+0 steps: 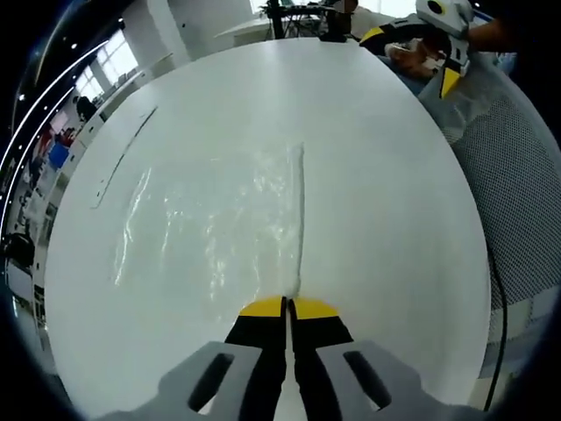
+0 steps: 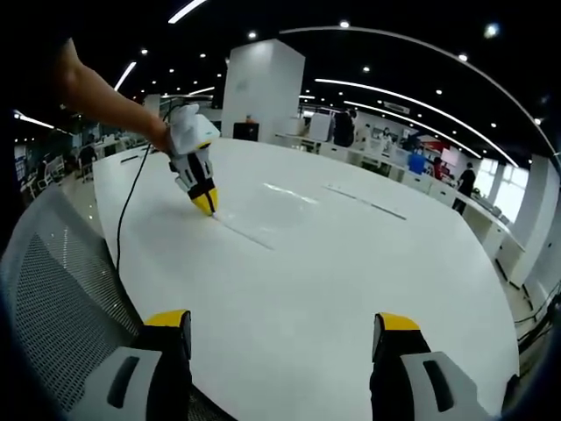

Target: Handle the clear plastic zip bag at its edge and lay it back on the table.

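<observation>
Left yellow-tipped gripper (image 1: 287,309) pinches the near edge of the clear plastic zip bag (image 1: 219,219), lying flat on the round white table (image 1: 386,175), seemingly for control. Right gripper (image 2: 285,329), spread and holding nothing, waits over the table's six o'clock rim.

Left gripper view low over the white table (image 1: 394,228), right gripper view farther back, facing it, table shared

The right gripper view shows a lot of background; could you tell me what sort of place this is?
Probably a large open-plan office or lab: a big white table, long ceiling strip lights, and rows of desks with people standing nearby.
</observation>
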